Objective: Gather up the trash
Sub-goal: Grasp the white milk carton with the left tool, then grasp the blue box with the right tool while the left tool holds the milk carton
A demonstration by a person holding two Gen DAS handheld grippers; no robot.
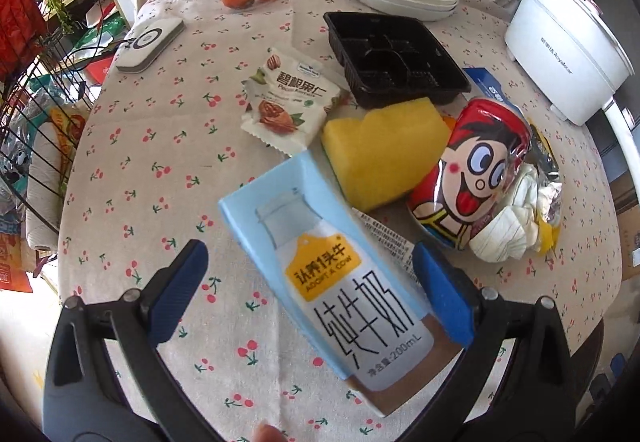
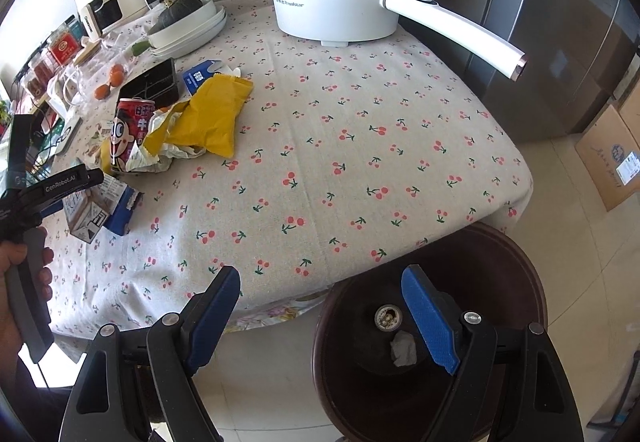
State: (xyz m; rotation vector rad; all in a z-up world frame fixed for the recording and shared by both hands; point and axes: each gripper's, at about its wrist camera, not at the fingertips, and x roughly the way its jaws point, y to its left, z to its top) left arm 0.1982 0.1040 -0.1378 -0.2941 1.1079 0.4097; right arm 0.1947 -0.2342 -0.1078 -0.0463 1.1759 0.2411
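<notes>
1. My right gripper (image 2: 320,316) hangs wide above the bin (image 2: 520,254) mouth, unobstructed.
2. Bare tablecloth (image 2: 360,146) spreads right of the trash pile.
3. The pot's handle (image 2: 456,26) overhangs the far corner.

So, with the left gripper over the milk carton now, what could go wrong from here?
1. The left gripper is open around the milk carton, which lies at a slant to its fingers; closing now may twist it or let it slip.
2. The red can and yellow sponge lie close by, so a wide sweep could knock them.
3. The bin stands off the table's corner under the open right gripper; a loosely held carton might fall before reaching it.
</notes>
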